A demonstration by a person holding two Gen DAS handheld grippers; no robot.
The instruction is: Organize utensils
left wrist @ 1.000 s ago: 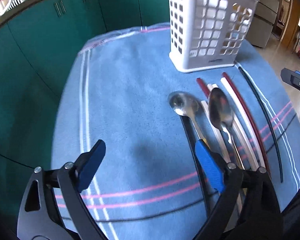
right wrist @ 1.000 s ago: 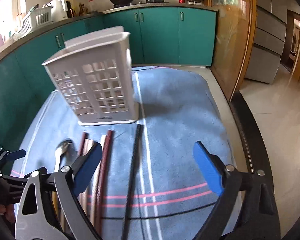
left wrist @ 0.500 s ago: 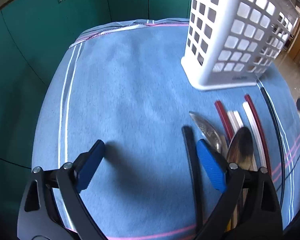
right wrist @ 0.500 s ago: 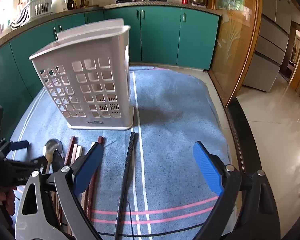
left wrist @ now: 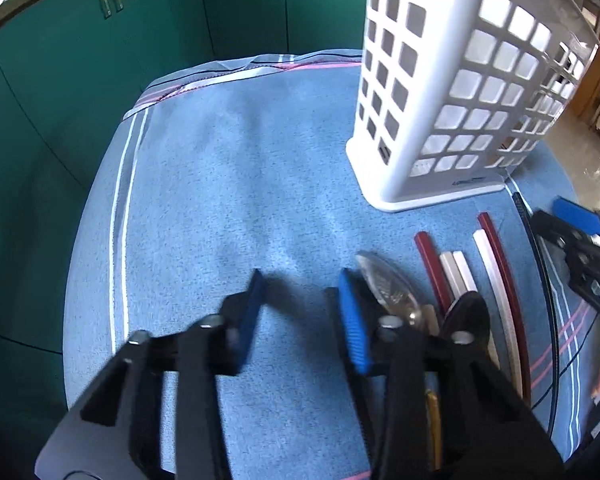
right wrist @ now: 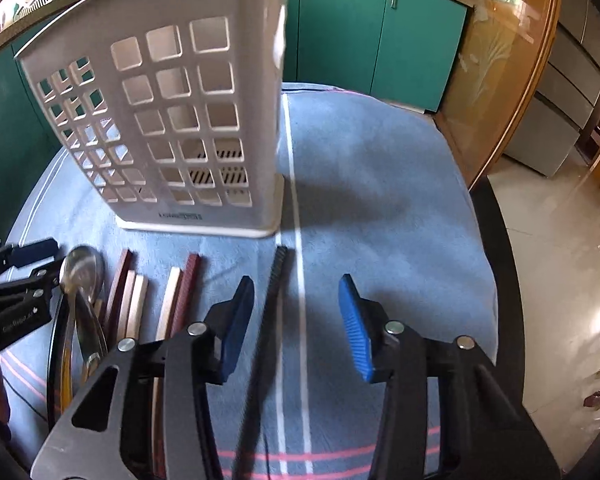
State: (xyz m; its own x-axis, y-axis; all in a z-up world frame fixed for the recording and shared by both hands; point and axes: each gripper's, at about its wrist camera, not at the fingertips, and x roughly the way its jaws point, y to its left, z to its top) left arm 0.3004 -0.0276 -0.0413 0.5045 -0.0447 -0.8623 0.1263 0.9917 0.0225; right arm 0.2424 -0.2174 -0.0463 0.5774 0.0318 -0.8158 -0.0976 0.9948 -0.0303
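Note:
A white slotted utensil basket stands upright on the blue cloth. In front of it lie two metal spoons and several red, white and black chopsticks. My left gripper hangs just left of the nearer spoon; its jaws are closing with only cloth visible between them. My right gripper straddles the rightmost black chopstick. Its jaws are closing too, and the pads are clear of the stick. Each gripper shows in the other's view.
Teal cabinets ring the far and left sides of the table. The table's dark rim runs along the right, with shiny floor beyond. A wooden glass-fronted door stands at the back right.
Both grippers have moved forward towards the basket and sunk a little. Both pairs of jaws have narrowed from wide open. The black chopstick now lies between the right jaws.

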